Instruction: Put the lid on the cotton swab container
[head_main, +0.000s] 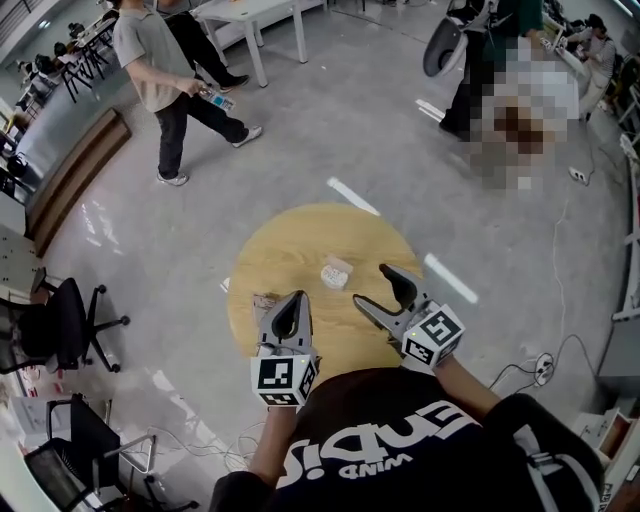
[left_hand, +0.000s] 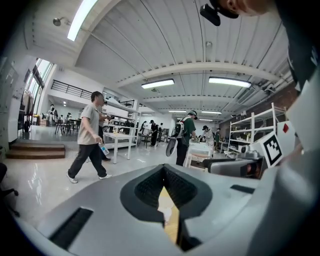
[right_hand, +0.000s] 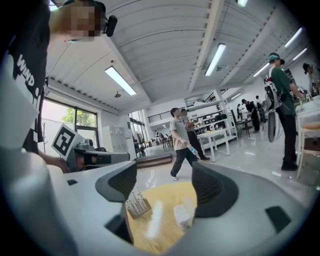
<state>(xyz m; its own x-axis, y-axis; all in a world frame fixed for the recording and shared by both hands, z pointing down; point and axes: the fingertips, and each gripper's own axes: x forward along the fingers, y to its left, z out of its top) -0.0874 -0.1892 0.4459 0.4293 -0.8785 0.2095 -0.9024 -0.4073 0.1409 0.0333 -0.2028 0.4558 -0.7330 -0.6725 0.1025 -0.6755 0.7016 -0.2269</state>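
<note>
The left gripper (head_main: 296, 301) has its jaws pressed together and holds nothing. The right gripper (head_main: 372, 285) has its jaws wide apart, and nothing is between the pads. Both are over the near edge of the round light wooden table (head_main: 290, 235). Just beside the left gripper's tip, at the table's left edge, stands a small clear rectangular box (head_main: 266, 300), open at the top, with thin white sticks upright in it. A small whitish translucent piece (head_main: 337, 272), perhaps its lid, lies near the middle, apart from the box.
</note>
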